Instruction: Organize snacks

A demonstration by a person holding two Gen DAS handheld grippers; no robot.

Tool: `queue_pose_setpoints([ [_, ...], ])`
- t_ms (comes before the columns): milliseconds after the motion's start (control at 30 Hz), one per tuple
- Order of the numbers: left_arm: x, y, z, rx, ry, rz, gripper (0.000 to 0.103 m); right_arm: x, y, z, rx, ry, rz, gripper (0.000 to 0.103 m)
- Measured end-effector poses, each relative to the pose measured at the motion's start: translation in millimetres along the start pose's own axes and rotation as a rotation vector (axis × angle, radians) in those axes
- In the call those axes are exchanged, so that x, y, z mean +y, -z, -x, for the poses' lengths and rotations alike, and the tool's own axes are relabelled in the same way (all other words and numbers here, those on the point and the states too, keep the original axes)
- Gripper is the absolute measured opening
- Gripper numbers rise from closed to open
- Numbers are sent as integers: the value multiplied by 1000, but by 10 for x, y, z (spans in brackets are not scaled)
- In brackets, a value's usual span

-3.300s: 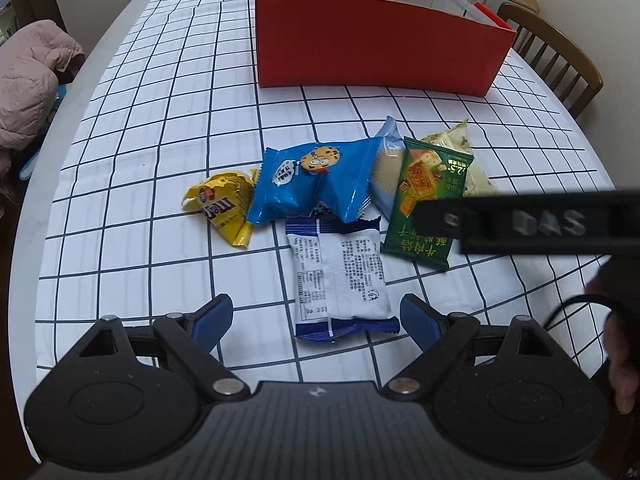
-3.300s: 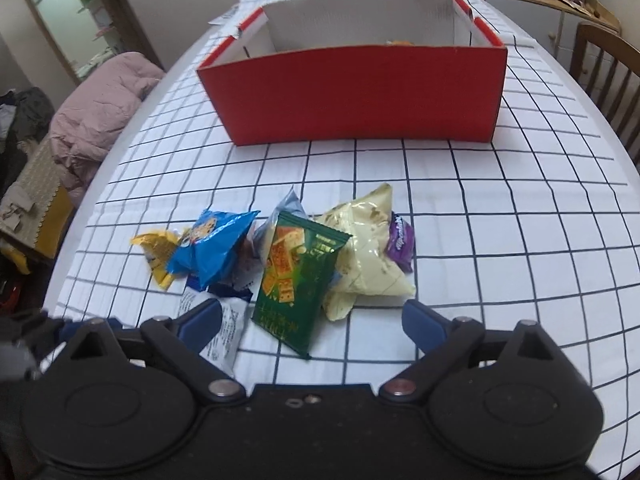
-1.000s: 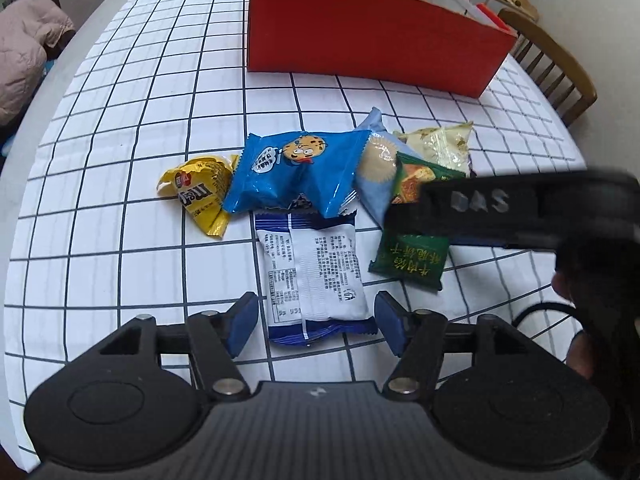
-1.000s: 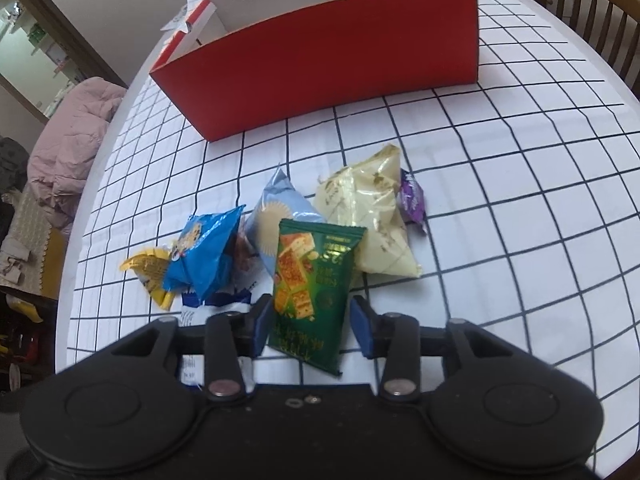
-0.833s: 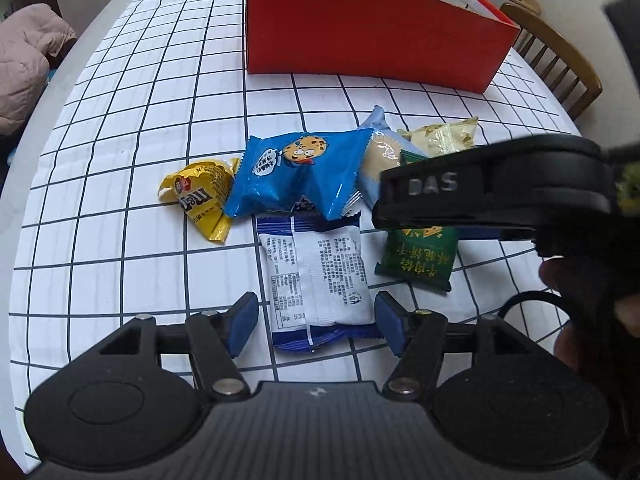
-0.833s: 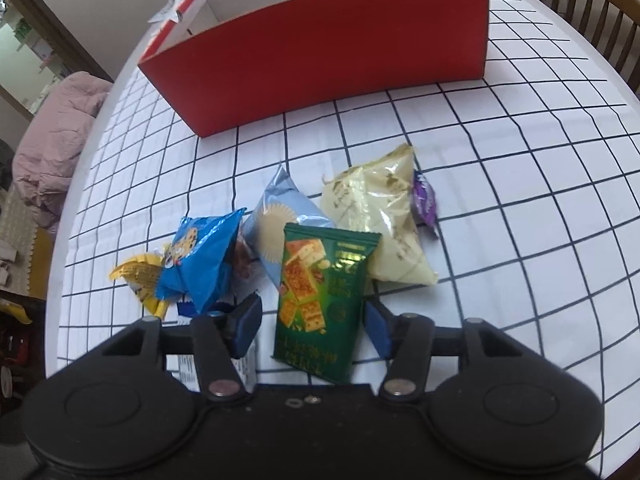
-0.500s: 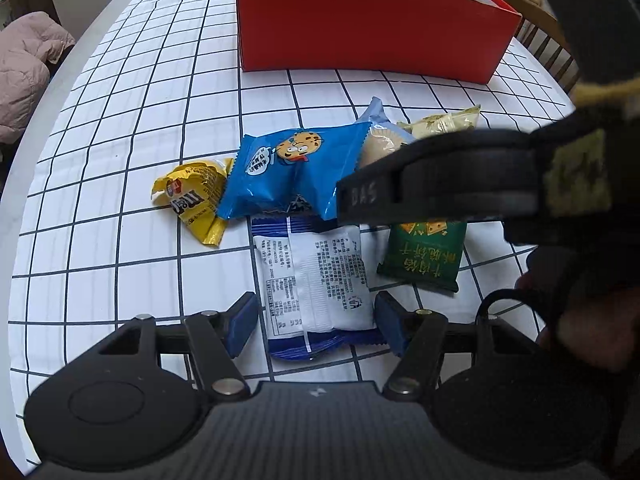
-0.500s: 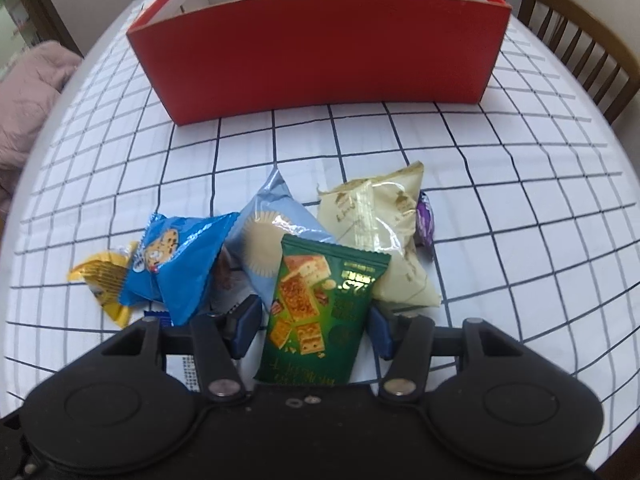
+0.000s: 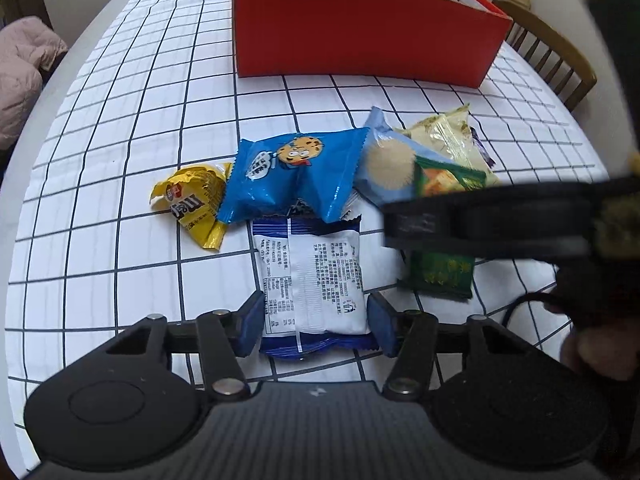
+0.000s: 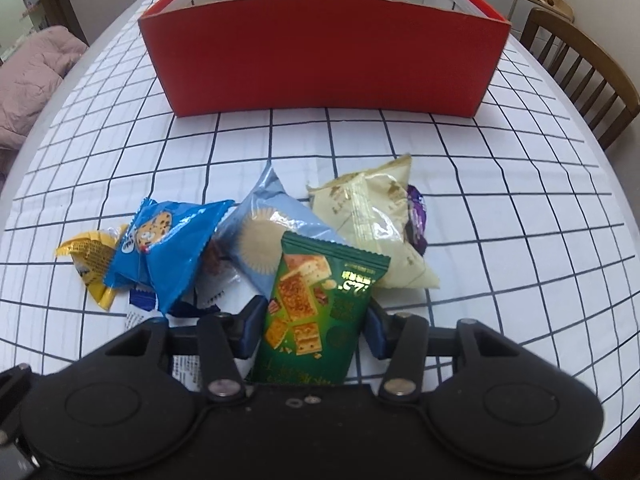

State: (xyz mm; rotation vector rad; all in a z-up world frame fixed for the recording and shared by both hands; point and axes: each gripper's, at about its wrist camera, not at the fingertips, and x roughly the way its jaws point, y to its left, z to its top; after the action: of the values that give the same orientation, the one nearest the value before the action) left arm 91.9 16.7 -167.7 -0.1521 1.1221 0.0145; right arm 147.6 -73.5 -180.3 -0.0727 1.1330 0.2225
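**Two packets clamped at the snack pile**

The green foil cracker packet (image 10: 320,312) is clamped between the blue pads of the right gripper (image 10: 314,328), with its top edge raised toward the camera. In the left wrist view, the same packet (image 9: 440,268) is partly covered by the dark body of the right gripper (image 9: 500,220). The white and blue plastic wafer packet (image 9: 312,280) lies flat on the white cloth with a dark grid (image 9: 120,160), and it is enclosed at its near end by the left gripper (image 9: 316,326); the pads seem to touch its sides, though firm pressure cannot be confirmed from this angle.

Behind these, the other snacks are seen close together: a bright blue cookie packet (image 9: 292,172), a yellow candy packet (image 9: 192,200) touching its left side, a pale blue packet (image 10: 268,236), a cream-coloured packet (image 10: 372,224) and a small purple wrapper (image 10: 417,216) just beside it. The red cardboard box with open top (image 10: 324,52) stands farther back, well apart from the pile. A wooden chair (image 10: 580,76) is seen at the right of the table.
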Motion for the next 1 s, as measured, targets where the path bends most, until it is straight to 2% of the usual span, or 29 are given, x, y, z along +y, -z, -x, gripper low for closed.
queue_pose_setpoints([
  [233,188,-2,42,11,68,99,52,-352,83,122,-31,-98,-92,44],
  [433,375,-4,61,24,129,205,52,-564,126,232,-47,-149,-151,43],
  [600,416,9,126,17,145,229,52,-618,169,301,-51,-181,-162,36],
  [867,446,31,177,13,150,237,52,-670,188,327,-63,-192,-120,35],
  [1000,440,36,187,10,143,228,52,-657,195,328,-31,-216,-86,36],
])
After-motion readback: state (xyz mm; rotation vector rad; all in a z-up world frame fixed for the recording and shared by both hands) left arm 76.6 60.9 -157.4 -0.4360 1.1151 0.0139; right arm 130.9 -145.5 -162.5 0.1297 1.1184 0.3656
